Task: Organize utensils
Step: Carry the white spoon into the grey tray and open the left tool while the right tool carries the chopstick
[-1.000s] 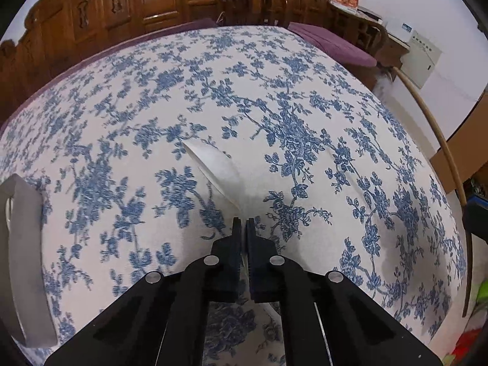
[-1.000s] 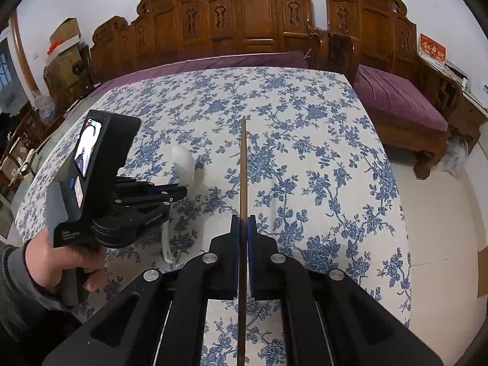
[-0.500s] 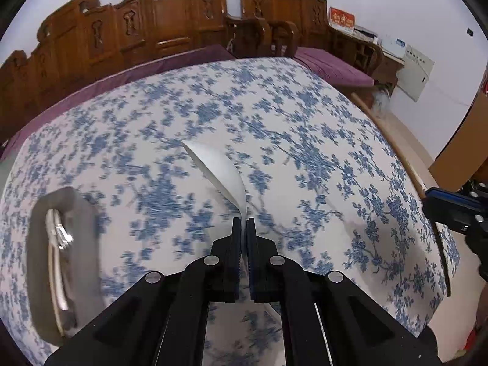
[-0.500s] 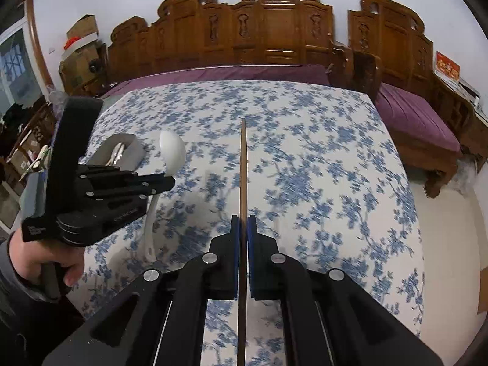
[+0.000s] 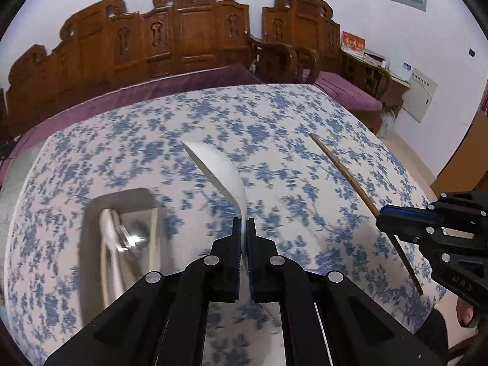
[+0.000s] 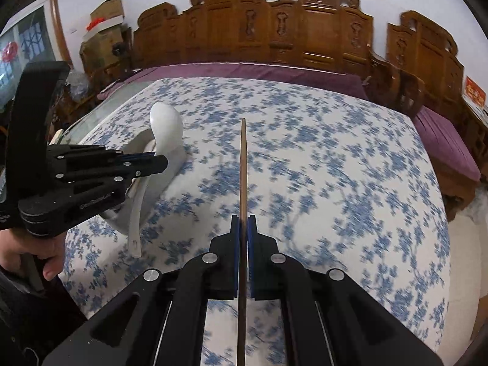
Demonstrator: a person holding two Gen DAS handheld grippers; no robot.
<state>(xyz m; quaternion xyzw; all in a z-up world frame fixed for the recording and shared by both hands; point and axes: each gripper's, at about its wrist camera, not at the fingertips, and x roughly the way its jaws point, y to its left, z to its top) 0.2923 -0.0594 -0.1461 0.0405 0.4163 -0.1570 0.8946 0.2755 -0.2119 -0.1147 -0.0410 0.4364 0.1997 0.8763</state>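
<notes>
My left gripper (image 5: 243, 224) is shut on the handle of a white ceramic spoon (image 5: 220, 168), whose bowl points up and away over the table. Seen from the right wrist, that left gripper (image 6: 161, 161) holds the spoon (image 6: 167, 131) above a grey utensil tray (image 6: 138, 152). My right gripper (image 6: 243, 221) is shut on a brown wooden chopstick (image 6: 243, 164) that runs straight ahead. In the left wrist view the right gripper (image 5: 382, 213) carries the chopstick (image 5: 341, 164) at the right. The grey tray (image 5: 94, 231) lies below left, holding a white spoon (image 5: 106, 228) and metal utensils (image 5: 134, 238).
The table wears a white cloth with blue flowers (image 6: 335, 167). Carved wooden benches with purple cushions (image 6: 244, 70) line its far side and right side. A person's hand (image 6: 18, 247) grips the left tool. Boxes (image 6: 103, 27) stand at the back left.
Both grippers rose and swung left across the table with the spoon and chopstick held. The grey tray has slid from the left edge toward the middle of the left wrist view.
</notes>
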